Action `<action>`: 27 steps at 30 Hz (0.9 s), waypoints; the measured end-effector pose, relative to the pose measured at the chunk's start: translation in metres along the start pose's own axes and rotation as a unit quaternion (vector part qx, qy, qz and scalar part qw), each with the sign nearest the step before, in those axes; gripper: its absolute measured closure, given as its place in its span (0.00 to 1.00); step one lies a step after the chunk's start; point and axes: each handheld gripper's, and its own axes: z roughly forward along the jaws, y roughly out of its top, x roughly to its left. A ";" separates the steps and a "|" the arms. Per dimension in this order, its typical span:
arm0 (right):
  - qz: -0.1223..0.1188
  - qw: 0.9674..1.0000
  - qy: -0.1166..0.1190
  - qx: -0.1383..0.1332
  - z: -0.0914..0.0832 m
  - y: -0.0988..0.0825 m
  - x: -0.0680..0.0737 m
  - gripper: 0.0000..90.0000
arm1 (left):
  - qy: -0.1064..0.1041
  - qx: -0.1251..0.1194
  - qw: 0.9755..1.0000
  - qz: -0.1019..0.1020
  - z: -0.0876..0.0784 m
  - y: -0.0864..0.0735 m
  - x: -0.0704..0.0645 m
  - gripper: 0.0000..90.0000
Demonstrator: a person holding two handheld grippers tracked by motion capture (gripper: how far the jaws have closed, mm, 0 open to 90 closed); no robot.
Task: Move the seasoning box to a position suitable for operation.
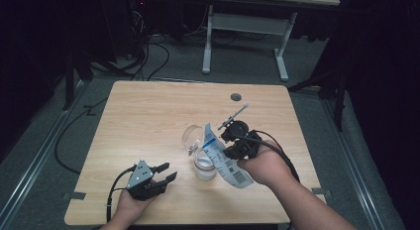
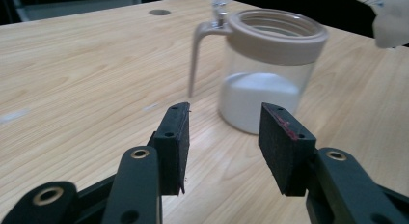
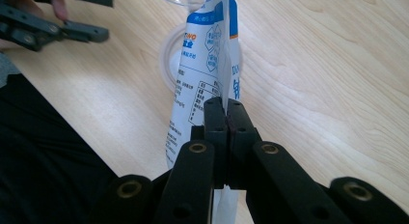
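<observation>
A clear glass jar (image 1: 204, 166) with a beige rim holds white powder and stands on the wooden table (image 1: 148, 111). Its hinged clear lid (image 1: 191, 136) is swung open behind it. My right gripper (image 1: 233, 146) is shut on a white and blue printed pouch (image 1: 225, 159), which tilts over the jar's mouth. In the right gripper view the jaws (image 3: 225, 104) pinch the pouch (image 3: 207, 55) flat above the jar's rim (image 3: 168, 55). My left gripper (image 1: 167, 172) stands open to the left of the jar. Its jaws (image 2: 224, 115) point at the jar (image 2: 265, 79) and hold nothing.
A round cable hole (image 1: 236, 97) sits near the table's far edge. Behind the table stands a white desk frame (image 1: 247, 27), with cables (image 1: 148, 56) on the grey floor. In the left gripper view the pouch's corner (image 2: 390, 16) hangs at the upper right.
</observation>
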 end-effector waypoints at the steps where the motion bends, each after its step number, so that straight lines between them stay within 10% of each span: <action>1: 0.005 1.000 -0.003 0.004 0.000 -0.001 -0.002 1.00 | 0.001 0.000 1.000 -0.002 0.000 0.000 0.001 0.61; 27: 0.078 0.996 -0.044 0.029 0.033 -0.049 -0.077 1.00 | 0.019 0.001 1.000 -0.013 -0.004 -0.004 0.014 0.60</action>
